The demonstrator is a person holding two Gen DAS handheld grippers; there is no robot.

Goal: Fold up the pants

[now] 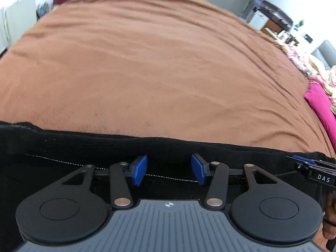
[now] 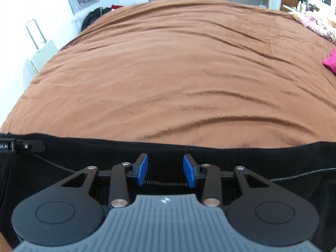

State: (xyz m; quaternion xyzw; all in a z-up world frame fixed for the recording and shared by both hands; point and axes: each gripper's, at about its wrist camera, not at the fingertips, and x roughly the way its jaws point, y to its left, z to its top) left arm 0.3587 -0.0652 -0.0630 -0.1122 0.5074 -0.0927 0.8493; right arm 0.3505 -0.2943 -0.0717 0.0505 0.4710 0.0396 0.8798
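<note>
Black pants (image 1: 63, 147) lie flat along the near edge of a brown bedspread (image 1: 147, 63), with a white-stitched seam running across. My left gripper (image 1: 169, 169) is open just above the pants, blue pads (image 1: 139, 170) apart, nothing between them. My right gripper (image 2: 166, 171) is also open over the same black pants (image 2: 84, 153), its blue pads (image 2: 142, 171) apart over the seam. The right gripper also shows at the right edge of the left wrist view (image 1: 310, 168); the left gripper shows at the left edge of the right wrist view (image 2: 21, 146).
The brown bedspread (image 2: 168, 73) stretches far ahead. A pink cloth (image 1: 321, 107) and floral bedding (image 1: 304, 63) lie at the bed's right side. Dark clothes (image 2: 96, 14) sit at the far left corner. Furniture stands along the far right wall.
</note>
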